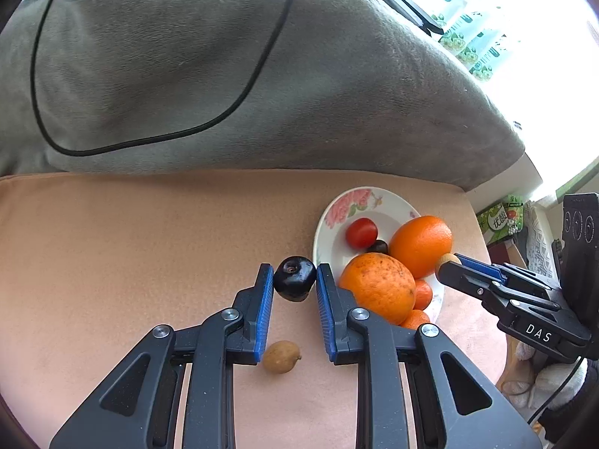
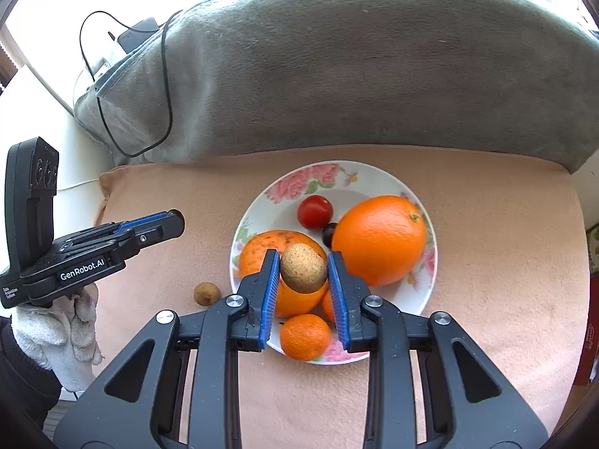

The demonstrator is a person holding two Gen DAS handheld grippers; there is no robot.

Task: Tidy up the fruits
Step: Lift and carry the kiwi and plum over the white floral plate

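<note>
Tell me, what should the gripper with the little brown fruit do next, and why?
Probably lower and let go: the right gripper holds the brown fruit over the flowered plate, where the oranges and tomato already sit.

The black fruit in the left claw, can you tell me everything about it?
The black fruit is small, round and shiny, almost black, with a little dimple on the side facing the camera. It looks smooth and firm. The left claw holds it, one blue ribbed pad pressing each side. It seems lifted above the peach cloth, just left of the flowered plate, touching nothing but the pads.
</note>
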